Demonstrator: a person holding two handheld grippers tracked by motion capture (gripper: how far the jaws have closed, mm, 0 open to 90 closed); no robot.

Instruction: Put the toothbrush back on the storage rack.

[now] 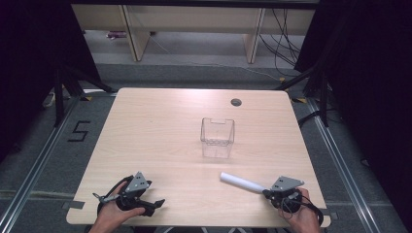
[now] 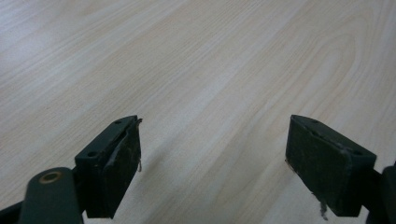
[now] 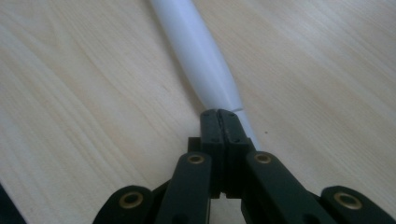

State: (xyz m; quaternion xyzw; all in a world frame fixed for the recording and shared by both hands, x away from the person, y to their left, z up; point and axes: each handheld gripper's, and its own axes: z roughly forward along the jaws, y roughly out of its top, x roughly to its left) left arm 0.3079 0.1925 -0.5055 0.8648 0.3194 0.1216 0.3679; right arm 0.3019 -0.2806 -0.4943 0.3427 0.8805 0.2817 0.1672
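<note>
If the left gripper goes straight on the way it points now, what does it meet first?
Probably nothing: ahead of the open left gripper lies bare table. The clear box seems off that line, though depth is unclear.

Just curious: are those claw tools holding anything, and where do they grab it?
The right gripper pinches the white paper roll at its near end. The left gripper is open, holding nothing.

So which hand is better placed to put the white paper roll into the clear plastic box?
Right. Its tool is shut on the white paper roll's near end, and the clear plastic box stands ahead. The left tool is open over bare wood.
</note>
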